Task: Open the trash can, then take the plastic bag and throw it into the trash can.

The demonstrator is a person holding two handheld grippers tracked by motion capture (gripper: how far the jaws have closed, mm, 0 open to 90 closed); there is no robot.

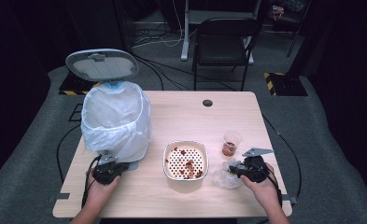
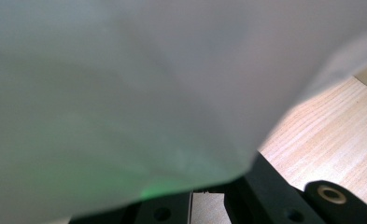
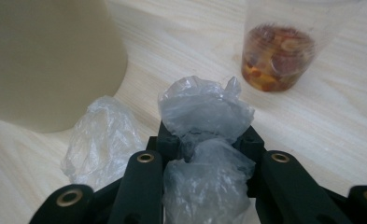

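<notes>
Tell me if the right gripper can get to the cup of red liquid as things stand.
Probably not yet. The right gripper is shut on crumpled clear plastic, so its jaws are occupied. The cup stands close ahead of it on bare table with nothing between; once the plastic is dropped, the way looks free.

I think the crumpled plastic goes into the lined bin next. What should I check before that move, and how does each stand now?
1. Right gripper shut on the crumpled clear plastic wrap: ok.
2. White bin with plastic liner, grey lid raised: ok.
3. Left gripper at the bin's base, steadying it: cannot tell; the liner covers its jaws.
4. Path over the cream perforated bowl of red scraps: not ok, it lies between.
5. Clear plastic cup of reddish liquid upright, close beside the right gripper: ok, mind it.
</notes>
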